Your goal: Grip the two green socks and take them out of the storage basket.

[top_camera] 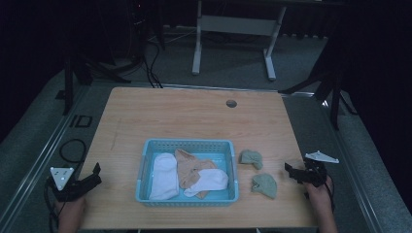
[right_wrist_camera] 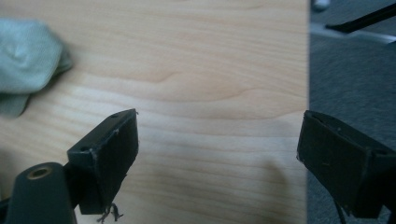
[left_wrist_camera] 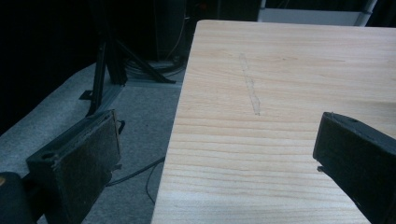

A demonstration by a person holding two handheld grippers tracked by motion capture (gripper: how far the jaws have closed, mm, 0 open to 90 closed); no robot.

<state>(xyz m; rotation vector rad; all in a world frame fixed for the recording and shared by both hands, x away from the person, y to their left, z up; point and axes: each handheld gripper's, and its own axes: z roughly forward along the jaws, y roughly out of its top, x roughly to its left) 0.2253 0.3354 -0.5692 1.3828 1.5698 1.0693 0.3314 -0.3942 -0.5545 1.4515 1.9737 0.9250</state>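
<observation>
Far left, the left gripper point(top_camera: 94, 174) sits at the table's edge with its jaws spread wide, nothing between them, just bare wood grain and grey carpet below in its own view. Next over is the light blue plastic mesh basket point(top_camera: 145, 160), holding a white sock point(top_camera: 164, 175) laid lengthwise, a tan sock point(top_camera: 187, 167) crumpled in the middle and another white sock point(top_camera: 211, 180) lying across it. Right of the basket, on the light wooden table point(top_camera: 184, 116), two sage green balled-up socks point(top_camera: 251, 158) point(top_camera: 265, 185) sit close together, soft and lumpy. The right gripper point(top_camera: 291, 171) rests near them, jaws also wide apart and empty.
</observation>
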